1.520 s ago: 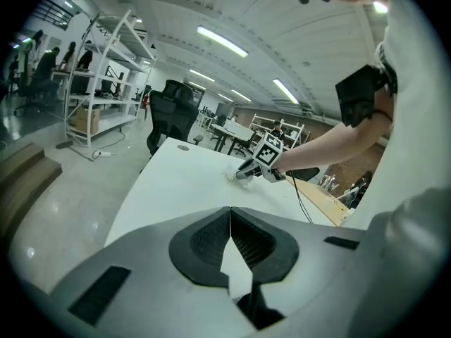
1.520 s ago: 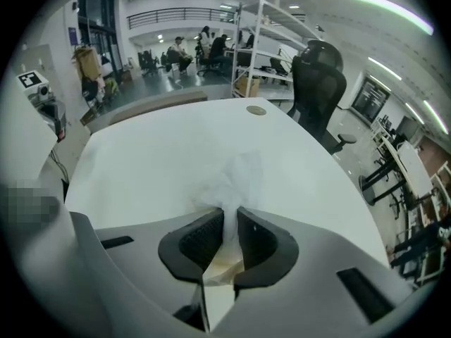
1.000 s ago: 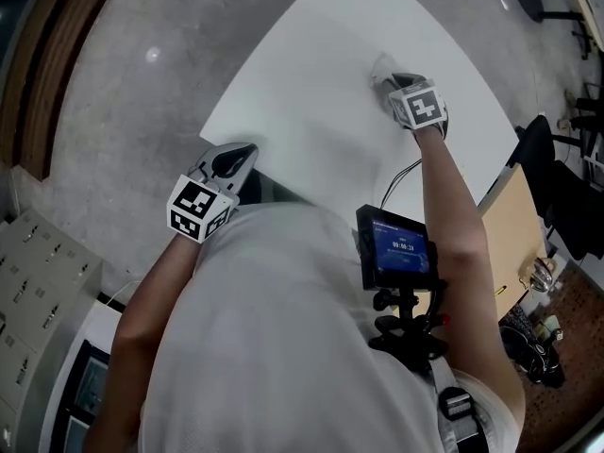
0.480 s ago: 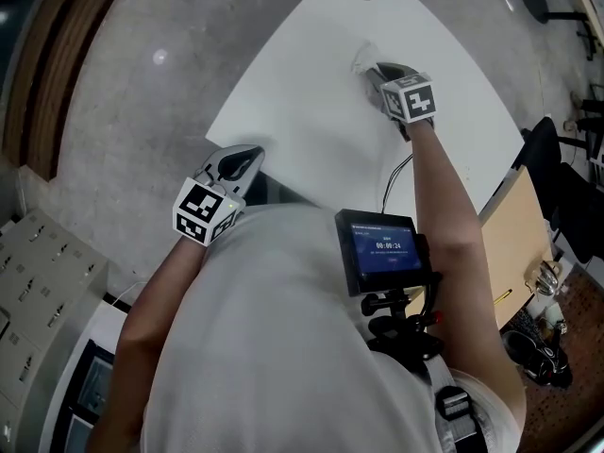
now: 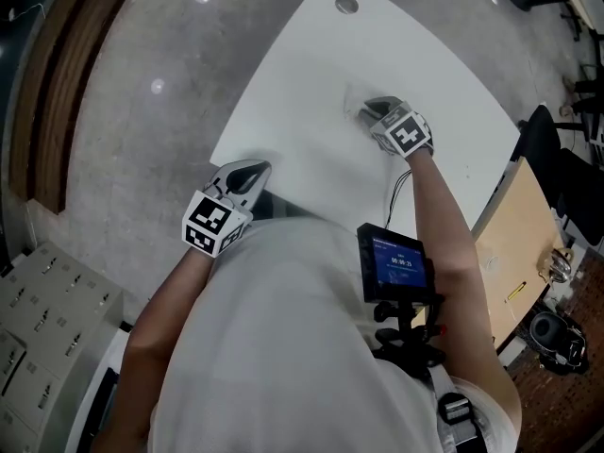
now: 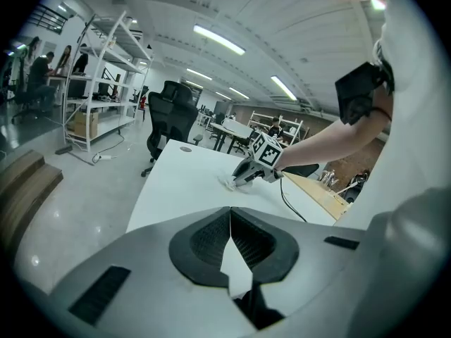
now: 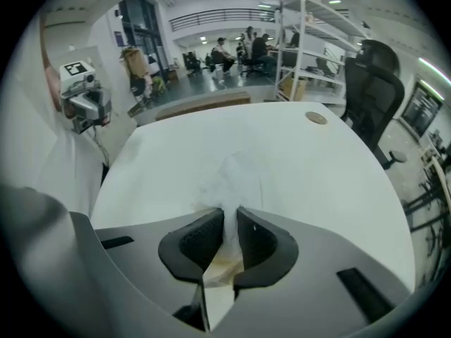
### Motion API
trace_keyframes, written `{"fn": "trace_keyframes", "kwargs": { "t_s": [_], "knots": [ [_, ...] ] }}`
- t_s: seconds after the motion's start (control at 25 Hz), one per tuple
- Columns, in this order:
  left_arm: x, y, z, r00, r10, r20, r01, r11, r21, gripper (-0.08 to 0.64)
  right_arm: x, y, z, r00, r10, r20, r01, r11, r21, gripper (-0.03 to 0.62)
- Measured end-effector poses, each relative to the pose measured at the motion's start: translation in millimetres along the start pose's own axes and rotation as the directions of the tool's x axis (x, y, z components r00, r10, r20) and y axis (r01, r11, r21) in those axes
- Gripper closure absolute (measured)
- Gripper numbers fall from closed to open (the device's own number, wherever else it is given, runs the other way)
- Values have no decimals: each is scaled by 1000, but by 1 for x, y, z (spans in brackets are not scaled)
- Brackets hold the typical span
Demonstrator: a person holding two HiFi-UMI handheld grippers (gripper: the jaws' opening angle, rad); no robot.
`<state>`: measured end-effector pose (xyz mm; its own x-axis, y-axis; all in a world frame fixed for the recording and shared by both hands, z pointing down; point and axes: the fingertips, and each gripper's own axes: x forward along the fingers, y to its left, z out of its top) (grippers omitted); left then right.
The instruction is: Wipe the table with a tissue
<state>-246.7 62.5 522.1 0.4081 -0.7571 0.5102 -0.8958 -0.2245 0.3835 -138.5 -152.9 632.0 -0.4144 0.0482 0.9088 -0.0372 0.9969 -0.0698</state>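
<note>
Grips the white tissue [image 7: 236, 178] in the right tool [image 7: 230, 218], jaws drawn to a narrow gap with the paper pinched between them. Presses that tissue down on the white tabletop [image 5: 302, 83], about mid-tabletop, loose part spread flat ahead of the jaws. Holds the left tool [image 6: 230, 220] at the tabletop's near edge, jaws meeting at the tips, nothing between them.

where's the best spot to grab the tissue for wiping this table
Take the tissue by its bunched, raised middle, coming steeply from above, the way the right gripper has it pinched now. The rest lies thin and flat on the table, so there is no edge to get under from the side.
</note>
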Motion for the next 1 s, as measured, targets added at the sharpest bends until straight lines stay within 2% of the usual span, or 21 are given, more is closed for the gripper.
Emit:
{"fn": "trace_keyframes", "kwargs": {
  "t_s": [0.08, 0.2, 0.36, 0.44, 0.52, 0.64, 0.84, 1.0],
  "knots": [
    [2, -1, 2, 1000, -5, 0, 5, 1000, 10, 552, -6, -23, -10, 998, -64, 23, 61, 990, 131, 537],
    [3, -4, 4, 1000, 5, 0, -5, 1000, 8, 553, -14, -54, -15, 989, -135, 59, 111, 946, 303, 537],
    [-7, 1, -1, 1000, 31, 3, -31, 999, -13, 552, -13, -79, -2, 972, -224, 76, 176, 899, 400, 537],
    [-14, 6, -7, 999, 47, 2, -47, 999, -26, 552, -8, -88, 11, 965, -252, 80, 197, 887, 418, 537],
    [-20, 10, -11, 998, 64, 1, -64, 997, -41, 552, -1, -92, 27, 959, -272, 79, 221, 893, 392, 537],
    [-26, 17, -17, 997, 81, -2, -81, 995, -57, 552, 12, -83, 59, 958, -265, 105, 225, 928, 296, 537],
    [-25, 19, -17, 998, 61, -4, -61, 997, -41, 552, 35, -21, 88, 986, -120, 118, 110, 990, 90, 537],
    [-13, 6, -2, 1000, 26, 2, -26, 1000, -3, 552, 22, 17, 60, 996, 6, 90, -5, 1000, -14, 537]
  ]
}}
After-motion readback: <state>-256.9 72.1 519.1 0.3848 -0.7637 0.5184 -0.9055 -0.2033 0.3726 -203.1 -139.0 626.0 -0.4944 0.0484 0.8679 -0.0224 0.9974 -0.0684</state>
